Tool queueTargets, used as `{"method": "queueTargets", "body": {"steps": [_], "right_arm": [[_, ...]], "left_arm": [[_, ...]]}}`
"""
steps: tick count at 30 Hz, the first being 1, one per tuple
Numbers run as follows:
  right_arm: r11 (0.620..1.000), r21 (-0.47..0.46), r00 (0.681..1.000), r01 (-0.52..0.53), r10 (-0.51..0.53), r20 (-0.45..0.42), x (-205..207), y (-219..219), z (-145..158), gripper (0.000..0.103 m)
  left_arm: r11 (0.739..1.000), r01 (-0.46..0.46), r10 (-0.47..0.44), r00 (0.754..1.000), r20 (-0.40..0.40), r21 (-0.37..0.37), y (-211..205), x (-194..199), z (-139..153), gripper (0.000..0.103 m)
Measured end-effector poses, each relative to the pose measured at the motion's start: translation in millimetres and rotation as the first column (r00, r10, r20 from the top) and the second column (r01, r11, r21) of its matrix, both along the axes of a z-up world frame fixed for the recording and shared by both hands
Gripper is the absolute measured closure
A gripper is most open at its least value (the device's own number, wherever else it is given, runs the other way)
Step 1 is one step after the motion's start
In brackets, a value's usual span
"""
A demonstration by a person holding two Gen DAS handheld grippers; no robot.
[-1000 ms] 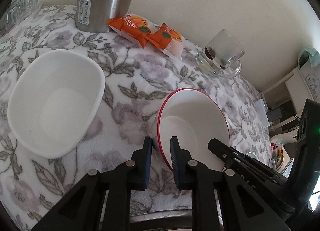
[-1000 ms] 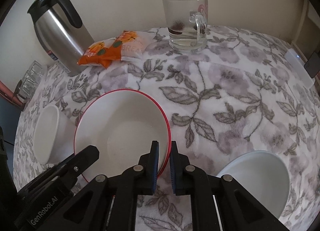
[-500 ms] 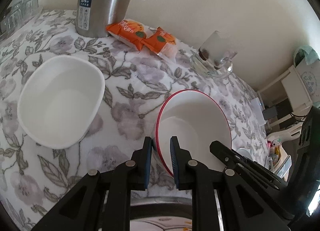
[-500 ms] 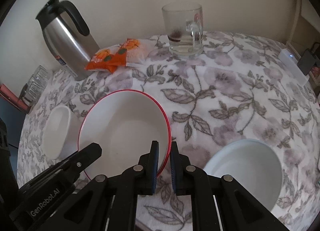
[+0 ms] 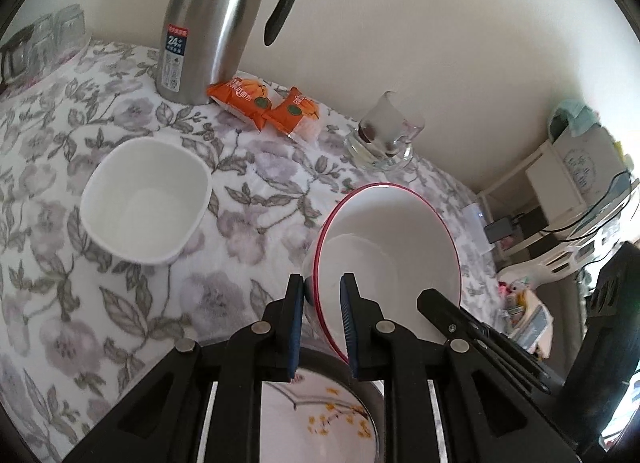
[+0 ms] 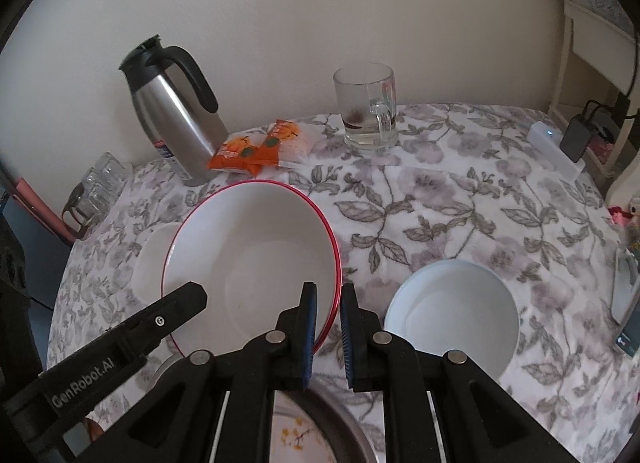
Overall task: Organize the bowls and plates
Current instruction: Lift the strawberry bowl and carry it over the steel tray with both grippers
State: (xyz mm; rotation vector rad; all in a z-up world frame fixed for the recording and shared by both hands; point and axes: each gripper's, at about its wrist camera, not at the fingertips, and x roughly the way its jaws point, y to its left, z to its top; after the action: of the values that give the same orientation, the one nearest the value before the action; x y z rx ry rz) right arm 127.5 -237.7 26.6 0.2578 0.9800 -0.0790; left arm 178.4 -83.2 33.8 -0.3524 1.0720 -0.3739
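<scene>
We hold the red-rimmed bowl between two tools: the left gripper has its jaws pinched nearly shut on one side of the rim, the right gripper likewise clamped on the opposite side, seemingly to keep the wide, empty dish level clear of the floral surface. Beneath our jaws lies a flower-painted plate. Left of the left jaws sits an empty squarish white bowl; right of the right jaws, an empty round white bowl. Beyond, a glass mug holds a little liquid.
</scene>
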Motion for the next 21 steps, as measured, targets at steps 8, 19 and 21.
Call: {"method": "queueTargets", "body": {"steps": [8,19,21], "right_arm": [[1.000,-0.006,0.999,-0.011,0.011,0.046,-30.2,16.3,16.6,0.090],[0.998,0.067,0.997,-0.009,0.004,0.081,-65.2,32.6,13.1,0.088],[0.996,0.084,0.996,-0.001,-0.006,0.084,-72.2,33.9,10.6,0.088]], "left_arm": [[1.000,0.010,-0.011,0.999,0.033,0.003,12.0,-25.2,13.5,0.084],[0.999,0.005,-0.003,0.999,0.053,-0.035,40.9,-51.4,21.2,0.084],[0.999,0.007,-0.005,0.999,0.045,-0.040,44.1,-55.6,18.9,0.084]]}}
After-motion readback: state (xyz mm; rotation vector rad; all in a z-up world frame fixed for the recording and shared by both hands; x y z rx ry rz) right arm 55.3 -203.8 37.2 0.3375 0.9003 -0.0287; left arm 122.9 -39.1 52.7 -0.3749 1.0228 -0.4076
